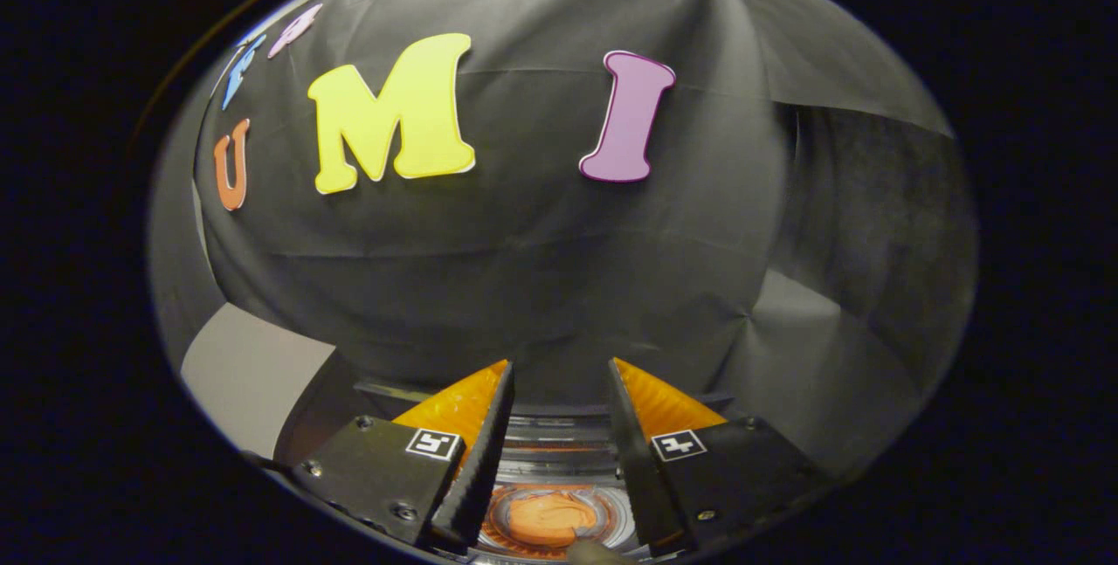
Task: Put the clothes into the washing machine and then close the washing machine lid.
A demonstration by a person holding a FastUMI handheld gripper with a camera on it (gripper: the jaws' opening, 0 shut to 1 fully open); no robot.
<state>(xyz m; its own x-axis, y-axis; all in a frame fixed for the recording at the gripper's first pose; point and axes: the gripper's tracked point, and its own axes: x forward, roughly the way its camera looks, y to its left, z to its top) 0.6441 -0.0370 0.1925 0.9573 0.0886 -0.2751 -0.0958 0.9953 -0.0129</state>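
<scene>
Clothes (548, 519), an orange bundle already down in the washing machine (559, 451) drum, look soft, light, pinchable at any fold; fingers (489, 443) spread, empty.

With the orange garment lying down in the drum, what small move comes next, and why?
Probably draw the tool up and back toward the lid. Its fingers stand open and hold nothing, and the orange garment lies below them inside the washing machine drum, so closing seems to be what remains.
</scene>
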